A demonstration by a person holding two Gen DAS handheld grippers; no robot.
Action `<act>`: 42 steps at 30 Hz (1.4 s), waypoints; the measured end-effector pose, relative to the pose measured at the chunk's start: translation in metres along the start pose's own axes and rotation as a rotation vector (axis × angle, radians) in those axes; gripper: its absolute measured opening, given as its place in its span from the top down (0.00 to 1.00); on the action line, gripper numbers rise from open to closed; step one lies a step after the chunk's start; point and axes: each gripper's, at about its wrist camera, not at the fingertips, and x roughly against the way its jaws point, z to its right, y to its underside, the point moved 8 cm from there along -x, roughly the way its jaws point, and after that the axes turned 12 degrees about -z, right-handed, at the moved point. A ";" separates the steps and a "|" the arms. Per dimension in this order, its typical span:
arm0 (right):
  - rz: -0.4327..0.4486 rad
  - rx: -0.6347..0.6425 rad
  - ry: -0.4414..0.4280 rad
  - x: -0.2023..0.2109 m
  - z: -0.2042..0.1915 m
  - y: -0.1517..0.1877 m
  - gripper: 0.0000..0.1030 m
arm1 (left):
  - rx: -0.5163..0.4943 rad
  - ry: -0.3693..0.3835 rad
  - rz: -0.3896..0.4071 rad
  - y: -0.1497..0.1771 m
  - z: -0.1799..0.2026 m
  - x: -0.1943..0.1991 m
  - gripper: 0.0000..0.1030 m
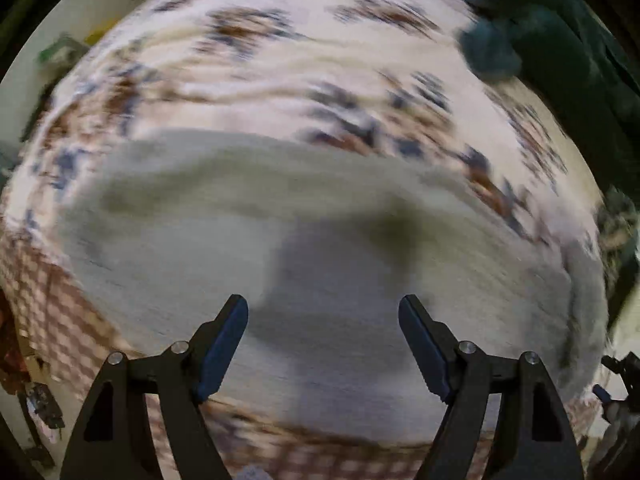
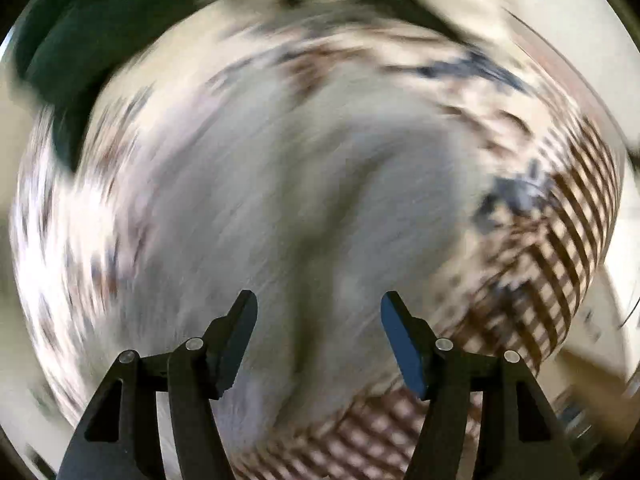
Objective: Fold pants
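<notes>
Pale grey pants (image 1: 224, 232) lie spread on a patterned bedspread, blurred by motion in both wrist views. My left gripper (image 1: 323, 310) points down over the grey cloth, its jaws wide apart with nothing between them. In the right wrist view the same grey pants (image 2: 248, 200) fill the middle, with a fold or crease running down toward the fingers. My right gripper (image 2: 319, 304) hangs open above that cloth, and its blue pads grip nothing.
The floral bedspread (image 1: 280, 40) has a brown checked border (image 1: 44, 300) (image 2: 560, 240). A dark green garment (image 1: 552, 40) (image 2: 80, 52) lies at the bed's far side. Clutter shows at the left edge (image 1: 36, 396) beyond the bed.
</notes>
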 end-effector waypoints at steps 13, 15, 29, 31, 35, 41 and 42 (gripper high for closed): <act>-0.132 -0.403 -0.473 -0.052 0.140 -0.100 0.87 | -0.085 -0.030 -0.245 0.044 0.134 -0.113 0.25; -0.113 -0.355 -0.396 -0.046 0.135 -0.097 0.90 | -0.092 -0.044 -0.244 0.042 0.134 -0.121 0.21; -0.040 -0.158 0.029 0.000 0.157 -0.090 0.50 | -0.031 -0.080 -0.157 0.033 0.161 -0.149 0.00; 0.047 0.020 0.175 0.020 0.120 -0.086 0.45 | -0.037 -0.074 -0.154 0.037 0.162 -0.148 0.00; 0.044 0.362 0.220 0.011 0.004 -0.067 0.45 | -0.061 -0.065 -0.178 0.048 0.146 -0.127 0.00; -0.030 0.631 0.171 -0.051 -0.158 -0.040 0.42 | -0.088 -0.079 -0.177 0.062 0.140 -0.092 0.00; -0.046 0.650 0.185 -0.062 -0.173 -0.038 0.42 | -0.085 -0.079 -0.172 0.066 0.137 -0.087 0.00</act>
